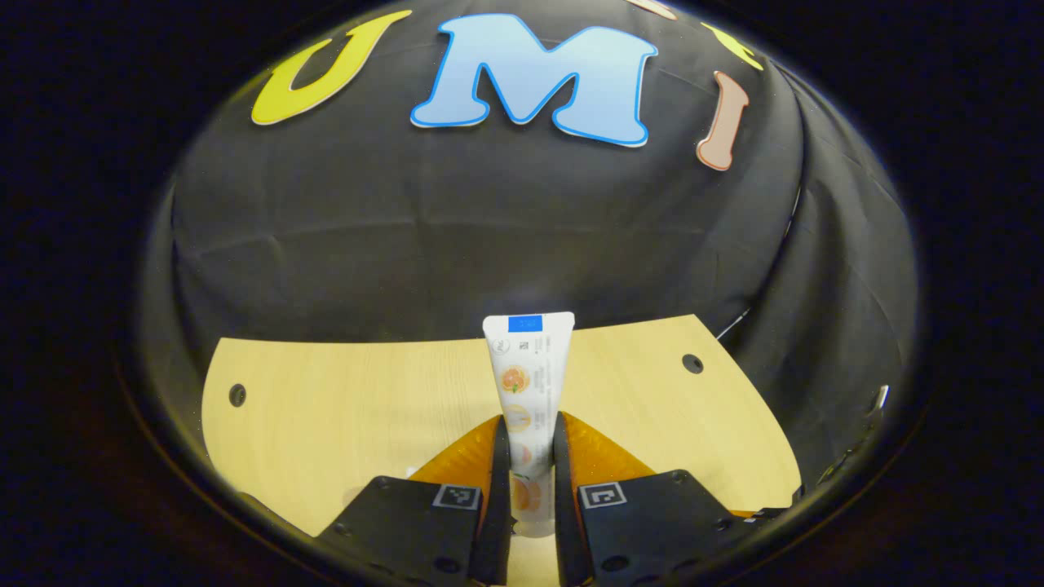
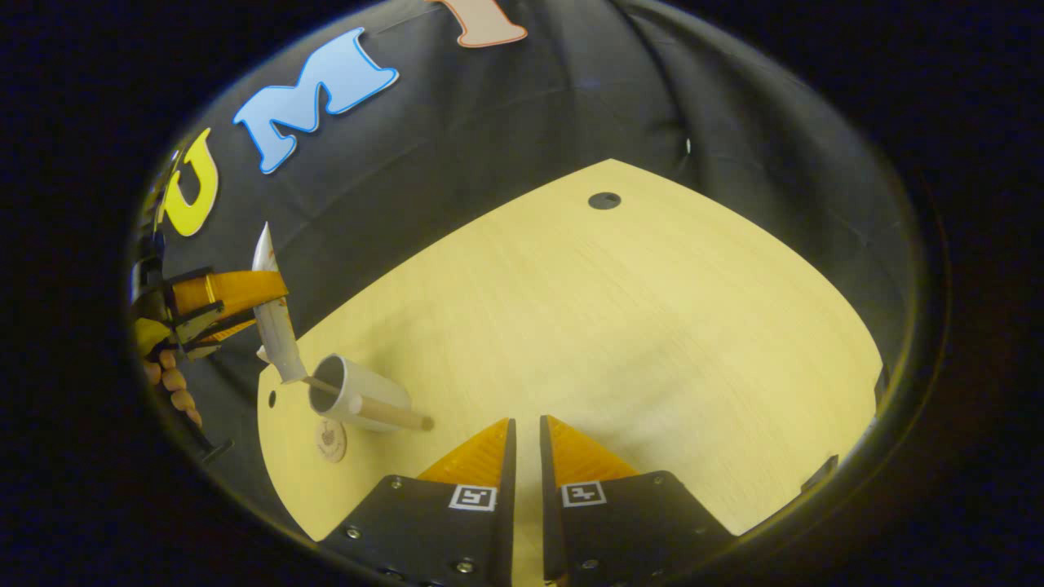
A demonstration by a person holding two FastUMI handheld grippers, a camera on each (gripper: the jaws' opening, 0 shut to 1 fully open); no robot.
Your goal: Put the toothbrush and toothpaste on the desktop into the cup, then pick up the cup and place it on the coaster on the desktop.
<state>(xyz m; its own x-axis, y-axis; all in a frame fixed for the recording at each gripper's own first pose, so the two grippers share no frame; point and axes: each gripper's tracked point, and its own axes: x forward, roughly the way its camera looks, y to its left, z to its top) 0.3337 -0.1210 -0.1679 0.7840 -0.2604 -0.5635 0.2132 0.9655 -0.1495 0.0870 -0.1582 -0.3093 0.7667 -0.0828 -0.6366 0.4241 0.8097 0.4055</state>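
Note:
My left gripper [image 1: 528,424] is shut on a white toothpaste tube [image 1: 528,359] printed with orange fruit, which stands upright between its fingers above the wooden desktop [image 1: 342,408]. In the right gripper view, the left gripper [image 2: 259,308] holds the toothpaste [image 2: 273,326] at the far left, cap end down, just over the mouth of a white cup [image 2: 363,395]. A wooden toothbrush [image 2: 400,416] has its thin end in the cup's mouth, and its handle runs along the cup's side. A round tan coaster [image 2: 330,440] lies beside the cup near the table edge. My right gripper [image 2: 524,436] hovers shut over the desktop [image 2: 620,326], holding nothing.
A hand [image 2: 171,383] holds the left gripper at the far left. The desktop has small dark holes [image 2: 604,200] near its corners. Black cloth walls close in the table on the far sides.

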